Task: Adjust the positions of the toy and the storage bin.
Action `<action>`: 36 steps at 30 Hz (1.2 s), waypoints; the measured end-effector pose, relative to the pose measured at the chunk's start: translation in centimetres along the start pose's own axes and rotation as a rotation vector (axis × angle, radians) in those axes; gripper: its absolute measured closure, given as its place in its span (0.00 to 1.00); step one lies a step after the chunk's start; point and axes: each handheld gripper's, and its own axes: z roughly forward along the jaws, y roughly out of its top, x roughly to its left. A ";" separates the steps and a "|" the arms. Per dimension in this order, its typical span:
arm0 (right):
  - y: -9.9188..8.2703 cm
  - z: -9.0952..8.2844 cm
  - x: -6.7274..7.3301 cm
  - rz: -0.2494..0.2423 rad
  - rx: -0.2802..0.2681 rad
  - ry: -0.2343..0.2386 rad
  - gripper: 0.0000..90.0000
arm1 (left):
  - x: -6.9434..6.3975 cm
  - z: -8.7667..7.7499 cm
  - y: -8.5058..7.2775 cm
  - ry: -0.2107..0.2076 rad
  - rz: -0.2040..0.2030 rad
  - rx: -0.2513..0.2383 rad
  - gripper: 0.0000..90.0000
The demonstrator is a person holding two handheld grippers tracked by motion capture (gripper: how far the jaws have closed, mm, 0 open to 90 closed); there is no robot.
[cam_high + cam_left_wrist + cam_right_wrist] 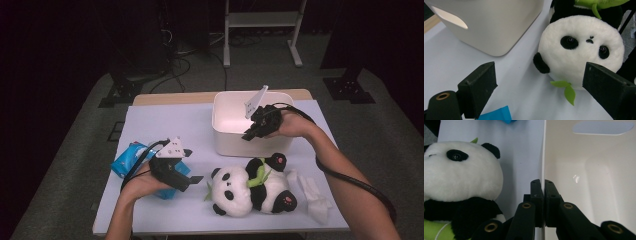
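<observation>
A white plastic box (235, 142) stands at the back right of the table. My right gripper (248, 135) is shut on the box's front wall, one jaw inside and one outside; in the right gripper view the jaws (542, 187) pinch the thin rim of the box (584, 182). A plush panda (250, 190) with a green leaf lies on its back in front of the box. My left gripper (192, 177) is open just left of the panda's head. The left gripper view has the panda (579, 47) beyond the wide-apart jaws (540, 75), with nothing between them.
A blue packet (127, 157) lies under my left hand at the table's left. Crumpled white tissue (315, 197) sits right of the panda. The table is covered by a pale sheet (165, 125). The box (496, 25) has a handle slot in its side.
</observation>
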 end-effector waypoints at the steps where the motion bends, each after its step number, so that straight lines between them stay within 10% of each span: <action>1: 0.0 0.0 0.1 -0.003 -0.001 0.002 0.97 | 0.0 0.0 0.0 0.001 0.001 0.000 0.12; 30: 0.7 0.4 2.8 0.013 -0.008 0.008 0.96 | -0.1 -0.2 0.1 -0.002 0.005 -0.009 0.12; 36: 0.4 -0.5 2.5 0.066 -0.041 -0.014 0.80 | -0.1 -0.1 0.0 -0.005 0.007 -0.009 0.12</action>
